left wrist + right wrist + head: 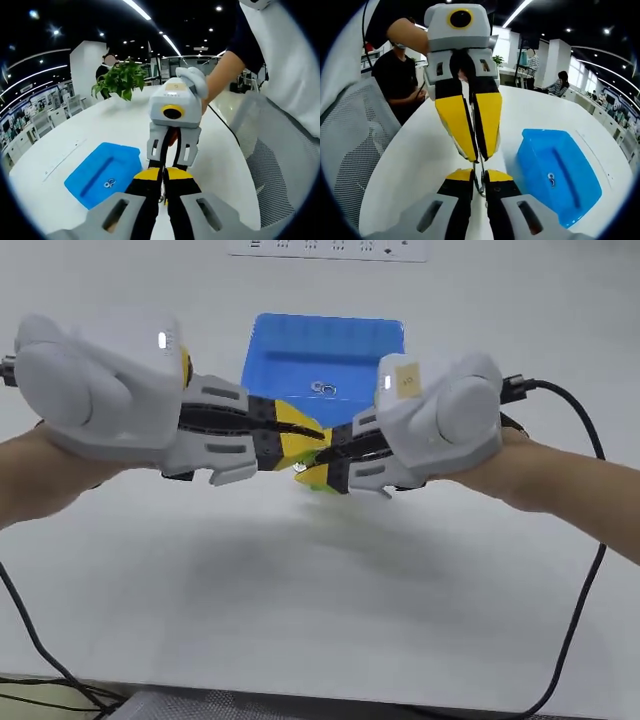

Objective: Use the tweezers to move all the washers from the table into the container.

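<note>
The left gripper and the right gripper are meeting tip to tip above the white table. Both are clenching their yellow-tipped jaws on the thin metal tweezers, which are sitting between the two pairs of tips. In the head view, the blue rectangular plastic container is standing on the table at 12 o'clock from the tips. Two small silver metal washers are lying inside it, near the middle of its floor.
</note>
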`<control>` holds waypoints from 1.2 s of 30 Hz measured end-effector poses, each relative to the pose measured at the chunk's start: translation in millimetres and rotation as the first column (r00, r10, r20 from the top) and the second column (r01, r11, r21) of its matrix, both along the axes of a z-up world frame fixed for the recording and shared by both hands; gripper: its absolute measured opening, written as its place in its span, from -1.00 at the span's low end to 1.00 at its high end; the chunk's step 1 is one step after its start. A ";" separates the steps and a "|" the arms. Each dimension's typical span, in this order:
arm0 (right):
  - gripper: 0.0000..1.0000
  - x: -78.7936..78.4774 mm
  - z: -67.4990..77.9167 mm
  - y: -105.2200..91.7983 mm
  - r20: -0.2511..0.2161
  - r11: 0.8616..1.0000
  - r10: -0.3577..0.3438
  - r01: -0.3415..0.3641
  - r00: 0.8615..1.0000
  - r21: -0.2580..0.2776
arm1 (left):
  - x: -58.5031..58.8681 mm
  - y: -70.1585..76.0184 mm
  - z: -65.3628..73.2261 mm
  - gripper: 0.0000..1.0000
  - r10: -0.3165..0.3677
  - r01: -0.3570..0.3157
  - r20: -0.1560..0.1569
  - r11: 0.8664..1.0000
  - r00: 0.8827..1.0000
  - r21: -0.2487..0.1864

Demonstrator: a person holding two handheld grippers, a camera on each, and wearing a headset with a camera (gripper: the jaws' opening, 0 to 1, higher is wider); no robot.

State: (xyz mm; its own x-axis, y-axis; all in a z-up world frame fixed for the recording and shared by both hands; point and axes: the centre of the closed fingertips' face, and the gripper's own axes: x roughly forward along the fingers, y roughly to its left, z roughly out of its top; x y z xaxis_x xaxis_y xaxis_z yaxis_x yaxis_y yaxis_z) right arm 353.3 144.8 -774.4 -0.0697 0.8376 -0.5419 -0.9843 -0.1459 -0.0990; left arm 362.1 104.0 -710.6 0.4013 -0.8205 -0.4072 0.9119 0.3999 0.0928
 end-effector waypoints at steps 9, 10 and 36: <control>-0.81 3.8 1.4 0.2 -0.003 0.998 -0.059 0.059 0.998 0.006 | -2.0 -0.8 28.8 -0.59 0.095 -0.093 0.016 0.989 0.995 -0.112; -0.81 3.3 3.3 0.1 -0.002 0.998 -0.061 0.061 0.998 0.008 | -3.0 1.2 30.5 -0.57 0.104 -0.101 0.014 0.988 0.994 -0.116; -0.81 24.5 66.8 -20.9 0.009 0.986 -0.146 0.144 0.989 0.081 | -45.1 39.7 39.0 0.83 0.310 -0.329 -0.115 0.910 0.944 -0.251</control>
State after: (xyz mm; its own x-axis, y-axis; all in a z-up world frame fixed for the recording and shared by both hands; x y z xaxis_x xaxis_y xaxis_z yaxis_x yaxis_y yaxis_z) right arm 377.7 123.9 -707.5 0.0634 0.8791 -0.4725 -0.9928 0.0073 -0.1196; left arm 316.9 143.7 -671.6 0.6381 -0.7343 -0.2316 0.7314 0.6721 -0.1158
